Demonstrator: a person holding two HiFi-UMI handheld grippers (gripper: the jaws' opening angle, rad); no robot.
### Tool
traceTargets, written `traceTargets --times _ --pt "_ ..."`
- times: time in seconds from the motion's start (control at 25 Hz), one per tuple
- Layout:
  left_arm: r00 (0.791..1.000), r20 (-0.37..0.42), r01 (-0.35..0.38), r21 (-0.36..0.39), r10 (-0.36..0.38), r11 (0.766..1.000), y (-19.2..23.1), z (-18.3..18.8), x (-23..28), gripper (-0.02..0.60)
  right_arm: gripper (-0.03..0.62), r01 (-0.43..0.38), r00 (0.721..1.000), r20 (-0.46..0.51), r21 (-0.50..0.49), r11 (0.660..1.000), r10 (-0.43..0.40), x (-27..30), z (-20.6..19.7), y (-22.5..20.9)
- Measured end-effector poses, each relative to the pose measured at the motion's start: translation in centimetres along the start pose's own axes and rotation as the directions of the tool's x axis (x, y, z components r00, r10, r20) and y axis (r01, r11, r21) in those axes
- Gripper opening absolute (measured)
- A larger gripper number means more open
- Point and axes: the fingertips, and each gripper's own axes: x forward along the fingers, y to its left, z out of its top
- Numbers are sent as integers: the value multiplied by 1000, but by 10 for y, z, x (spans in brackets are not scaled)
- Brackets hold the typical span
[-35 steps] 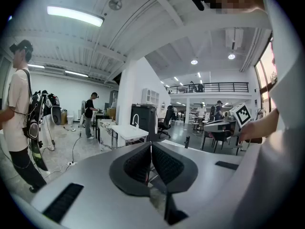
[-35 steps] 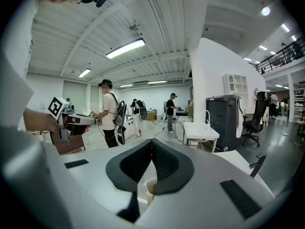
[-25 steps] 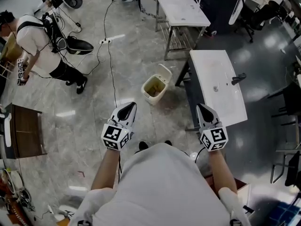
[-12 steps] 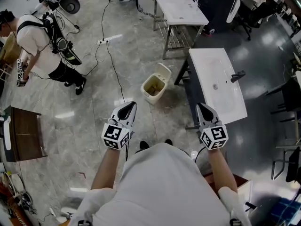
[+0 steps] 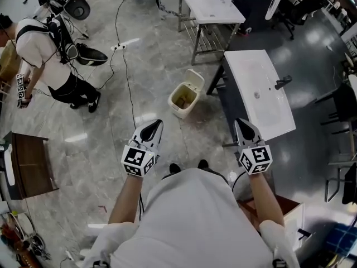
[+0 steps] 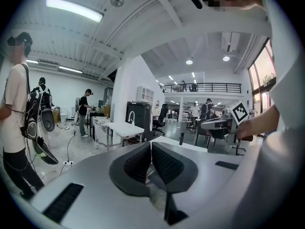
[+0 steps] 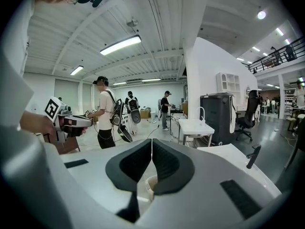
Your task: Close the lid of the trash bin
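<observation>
A cream trash bin (image 5: 184, 97) stands on the marble floor ahead of me, its lid (image 5: 195, 81) tipped up at the far side and the inside showing. My left gripper (image 5: 155, 124) is held at waist height, short of the bin and to its left, jaws shut and empty. At the same height, off to the bin's right, my right gripper (image 5: 239, 123) is also shut on nothing. In the left gripper view the jaws (image 6: 150, 144) meet at the tips. A sliver of the bin (image 7: 148, 185) peeks below the shut jaws (image 7: 152, 142) in the right gripper view.
A white sink table (image 5: 257, 91) with a black tap (image 5: 283, 82) stands right of the bin. Another white table (image 5: 212, 3) stands beyond. A person (image 5: 44, 49) with backpack gear stands far left. Cables (image 5: 129, 82) and a power strip (image 5: 125, 43) lie on the floor. A brown cabinet (image 5: 28, 165) is at left.
The view has shifted forward a little: the bin and sink table sit slightly higher in the head view. Both grippers keep the same pose, still shut.
</observation>
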Motion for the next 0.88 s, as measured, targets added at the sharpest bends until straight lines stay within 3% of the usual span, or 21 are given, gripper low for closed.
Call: traceTargets --times 0.28,0.88 --pt "1000 -11 29 9 -29 1000 15 -7 -8 21 29 26 1000 -3 6 1000 -26 2 -4 18" --pt "999 -7 -33 -31 32 999 52 -7 5 21 29 -28 999 -19 14 999 29 59 -1 24"
